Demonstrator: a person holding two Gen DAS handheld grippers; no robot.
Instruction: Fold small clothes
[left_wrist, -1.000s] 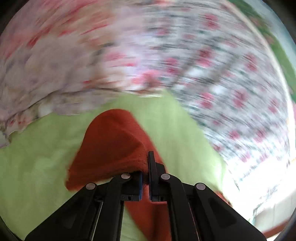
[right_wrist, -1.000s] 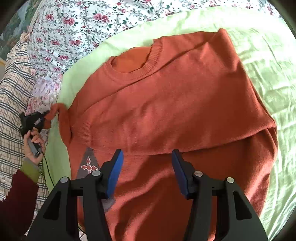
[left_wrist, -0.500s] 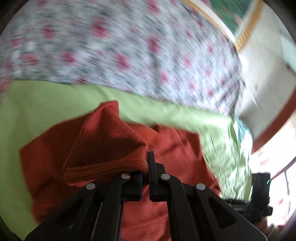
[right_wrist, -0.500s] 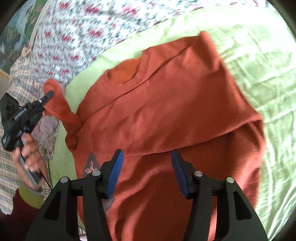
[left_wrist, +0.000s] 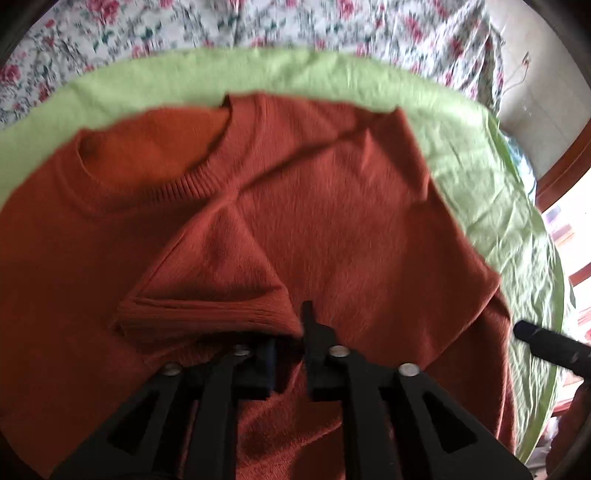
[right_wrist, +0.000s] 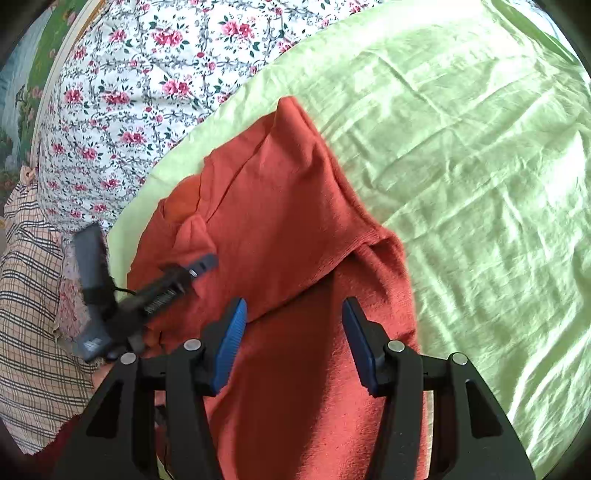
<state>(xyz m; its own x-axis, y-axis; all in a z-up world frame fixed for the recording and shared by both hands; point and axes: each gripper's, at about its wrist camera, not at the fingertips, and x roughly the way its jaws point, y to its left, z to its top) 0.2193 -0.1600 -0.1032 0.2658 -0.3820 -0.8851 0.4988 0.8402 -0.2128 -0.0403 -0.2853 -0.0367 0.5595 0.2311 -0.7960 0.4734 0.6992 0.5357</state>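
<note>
One bed is in view, its floral cover (right_wrist: 122, 96) cut off by the lens edge, with one green sheet (right_wrist: 480, 177) spread over it. On the sheet lies one rust-orange sweater (left_wrist: 332, 206), its hem hidden beneath both tools. One sleeve (left_wrist: 218, 273) is folded across the chest; its ribbed cuff lies at the left hand-held gripper (left_wrist: 291, 328), whose jaws have just been opening, though blur makes it hard to tell whether the pads still pinch the cuff. The right hand-held gripper (right_wrist: 291, 328) hovers over the lower body, jaws apart with nothing between them. A checked cloth (right_wrist: 33, 295) is partly seen at the left.
</note>
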